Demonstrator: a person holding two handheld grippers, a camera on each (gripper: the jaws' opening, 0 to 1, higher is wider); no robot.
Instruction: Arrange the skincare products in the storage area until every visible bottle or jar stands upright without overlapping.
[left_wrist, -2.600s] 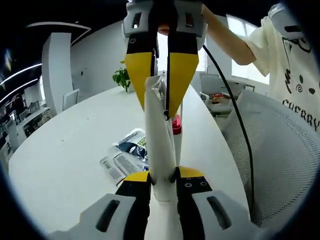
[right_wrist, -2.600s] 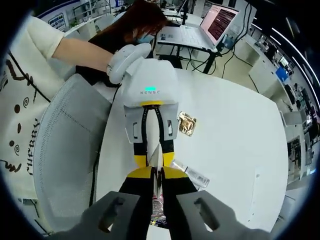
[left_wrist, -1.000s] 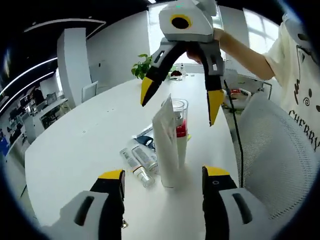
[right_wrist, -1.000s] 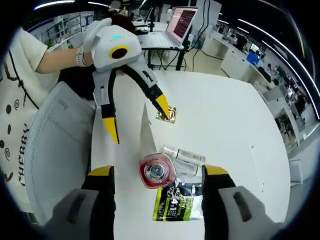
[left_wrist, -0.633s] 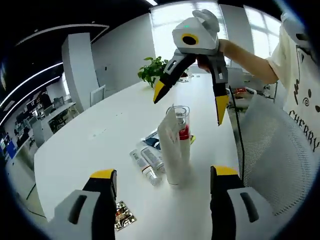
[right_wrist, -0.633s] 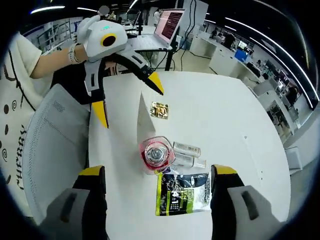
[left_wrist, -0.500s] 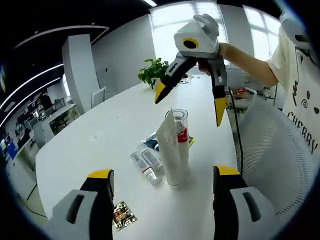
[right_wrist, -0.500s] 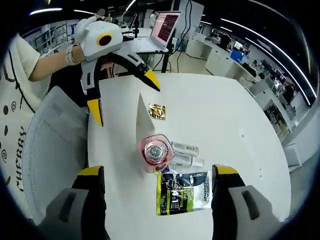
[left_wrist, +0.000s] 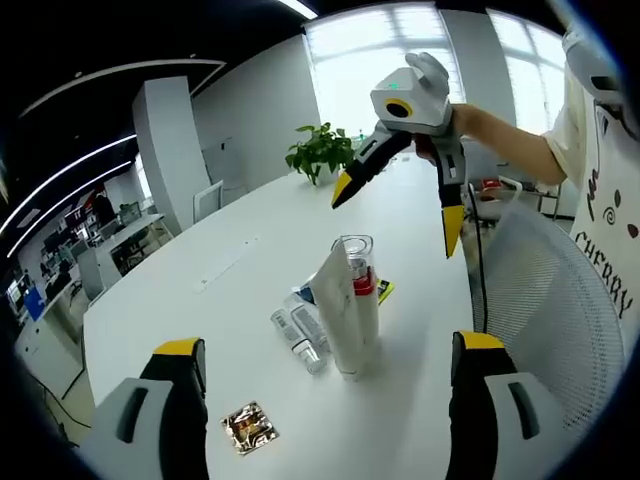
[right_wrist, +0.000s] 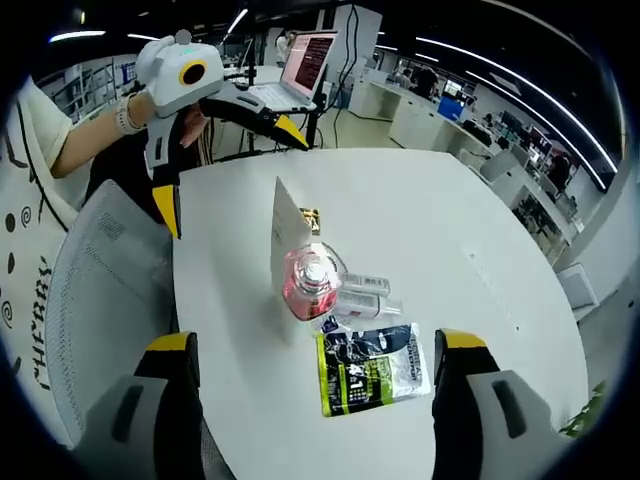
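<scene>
**White table in an open office**

White round table carries the products near its chair-side edge. A white tube and a clear red-banded bottle stand upright, touching. Two small tubes lie flat beside them, next to a dark sachet and a gold packet. Left gripper and right gripper hover wide open, empty. A potted plant, windows and a laptop surround the table.

Pink bottle half hidden behind tube (labels unreadable).

white table | potted plant far end | mesh chair beside table | open laptop on desk behind
</scene>
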